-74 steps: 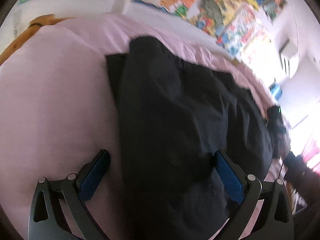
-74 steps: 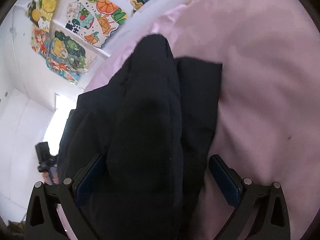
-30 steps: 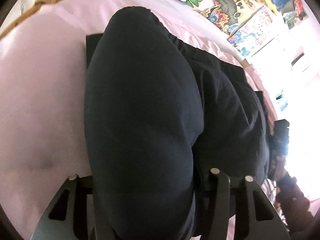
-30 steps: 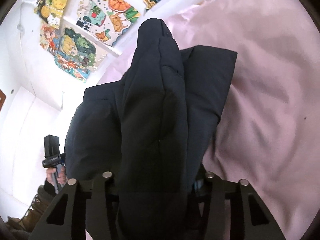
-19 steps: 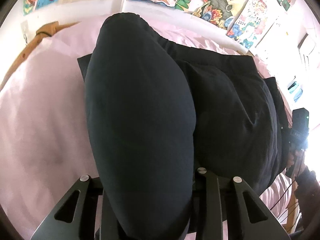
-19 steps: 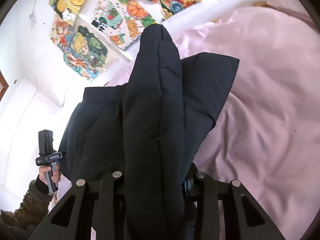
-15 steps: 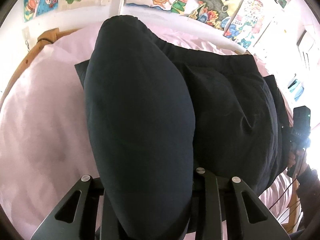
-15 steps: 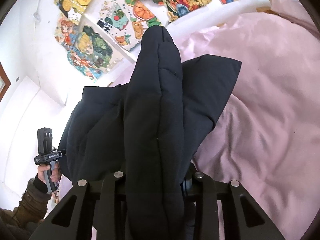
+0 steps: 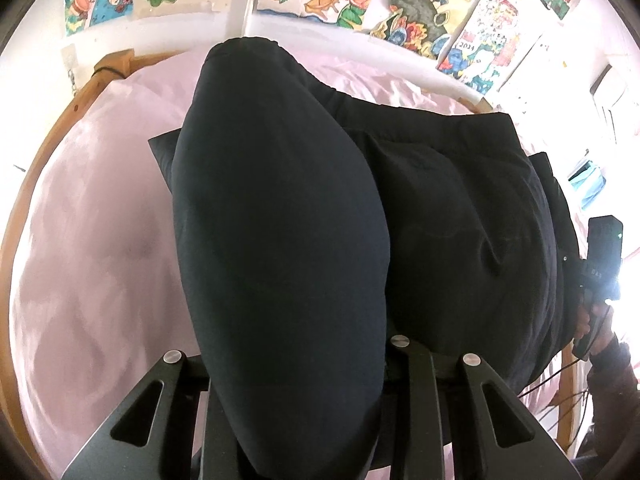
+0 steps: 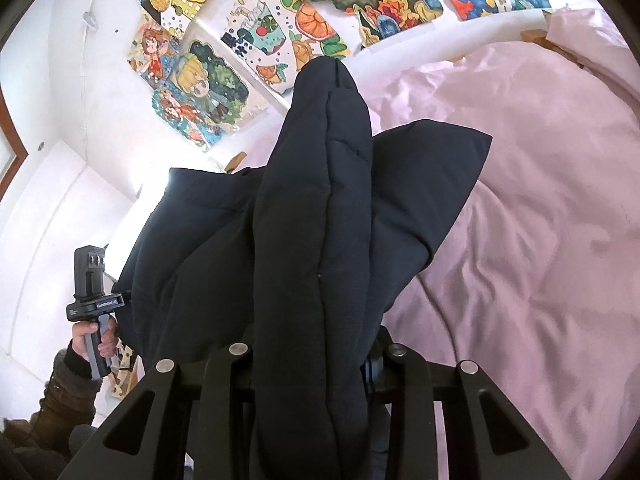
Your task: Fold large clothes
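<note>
Bulging up between both grippers, a dark navy padded jacket (image 9: 280,216) fills the middle of each wrist view. In the left wrist view a thick rounded fold of it rises from the left gripper (image 9: 296,412), whose black fingers (image 9: 412,392) are pressed in against the fabric, pinching it; the fingertips themselves are buried under the cloth. The rest of the garment spreads away toward the far right, sagging over the right side of the bed.

In the right wrist view the right gripper (image 10: 312,400) likewise pinches a tall, ridged bunch of the jacket (image 10: 312,240), its fingers (image 10: 228,380) drawn close on either side of the fold. One flat panel of the jacket juts out to the right above the bedding, and another hangs to the left.

Beneath the garment lies a pale pink sheet (image 10: 540,220), rumpled and covering the bed (image 9: 52,152), whose curved wooden rail shows along the left edge in the left wrist view. Beyond the far edge of the bed a white wall carries a row of colourful drawings (image 10: 248,36). At the left edge of the right wrist view a hand (image 10: 94,336) grips the handle of the left gripper's body, with a brown sleeve (image 10: 52,408) below it.
</note>
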The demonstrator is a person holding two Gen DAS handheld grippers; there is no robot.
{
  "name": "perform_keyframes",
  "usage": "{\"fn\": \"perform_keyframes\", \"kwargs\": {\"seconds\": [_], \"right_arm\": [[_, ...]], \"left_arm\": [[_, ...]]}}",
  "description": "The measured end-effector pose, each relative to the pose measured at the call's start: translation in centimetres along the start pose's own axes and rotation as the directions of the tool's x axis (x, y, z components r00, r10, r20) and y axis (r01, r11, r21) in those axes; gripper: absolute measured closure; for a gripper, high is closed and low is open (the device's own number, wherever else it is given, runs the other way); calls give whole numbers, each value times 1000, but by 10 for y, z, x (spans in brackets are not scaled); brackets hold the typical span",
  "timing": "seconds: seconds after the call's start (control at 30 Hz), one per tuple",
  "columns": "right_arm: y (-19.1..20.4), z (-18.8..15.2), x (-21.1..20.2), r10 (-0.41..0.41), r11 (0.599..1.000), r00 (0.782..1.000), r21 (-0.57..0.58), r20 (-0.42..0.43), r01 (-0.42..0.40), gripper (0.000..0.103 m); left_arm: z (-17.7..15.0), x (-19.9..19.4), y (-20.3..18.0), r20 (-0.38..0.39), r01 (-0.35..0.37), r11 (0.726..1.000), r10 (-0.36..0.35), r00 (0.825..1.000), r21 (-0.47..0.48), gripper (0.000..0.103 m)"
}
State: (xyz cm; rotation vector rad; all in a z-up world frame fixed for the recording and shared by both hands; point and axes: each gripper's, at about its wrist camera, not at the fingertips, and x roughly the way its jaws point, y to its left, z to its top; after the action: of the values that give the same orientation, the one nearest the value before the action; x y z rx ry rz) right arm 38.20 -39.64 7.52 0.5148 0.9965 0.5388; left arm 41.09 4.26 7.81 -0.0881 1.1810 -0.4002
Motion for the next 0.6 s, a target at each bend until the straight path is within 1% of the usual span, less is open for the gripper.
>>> {"fn": "perform_keyframes", "kwargs": {"seconds": [0.1, 0.17, 0.23, 0.3, 0.33, 0.37, 0.4, 0.43, 0.5, 0.53, 0.57, 0.6], "right_arm": [[-2, -9, 2, -17, 1000, 999, 17, -31, 18, 73], [-9, -17, 8, -38, 999, 998, 26, -52, 40, 73], [-18, -23, 18, -65, 996, 995, 58, -70, 69, 71], [-27, -26, 25, -88, 992, 993, 86, -77, 95, 67], [-30, -28, 28, -104, 989, 991, 95, -79, 112, 65], [-30, -28, 29, -127, 987, 988, 92, -83, 134, 61], [-29, -28, 29, -146, 984, 986, 86, -84, 154, 57], [-27, -29, 29, -167, 982, 982, 79, -85, 174, 54], [-23, -30, 28, -212, 973, 974, 79, -75, 218, 49], [-20, -32, 28, -238, 966, 969, 82, -70, 243, 46], [-18, -34, 28, -274, 957, 960, 78, -64, 278, 38], [-15, -36, 29, -306, 948, 950, 70, -57, 309, 33]], "left_arm": [[-7, 4, -3, -35, -10, 1000, 10, 999, -5, 78], [-14, 14, -4, -64, -36, 999, 35, 997, -7, 78], [-19, 31, -3, -86, -78, 997, 77, 993, -8, 76], [-21, 44, -1, -84, -119, 993, 118, 989, -14, 69], [-21, 47, 0, -82, -126, 992, 124, 989, -19, 67], [-22, 48, 0, -80, -133, 991, 131, 988, -25, 62], [-22, 49, 0, -78, -144, 989, 141, 987, -32, 59], [-22, 49, 0, -78, -153, 988, 150, 986, -34, 58], [-22, 50, -2, -75, -185, 982, 183, 980, -33, 48], [-23, 50, -3, -70, -212, 977, 209, 975, -34, 45], [-28, 48, 0, -64, -232, 972, 230, 971, -36, 39], [-30, 47, 0, -53, -260, 965, 257, 965, -45, 34]]}}
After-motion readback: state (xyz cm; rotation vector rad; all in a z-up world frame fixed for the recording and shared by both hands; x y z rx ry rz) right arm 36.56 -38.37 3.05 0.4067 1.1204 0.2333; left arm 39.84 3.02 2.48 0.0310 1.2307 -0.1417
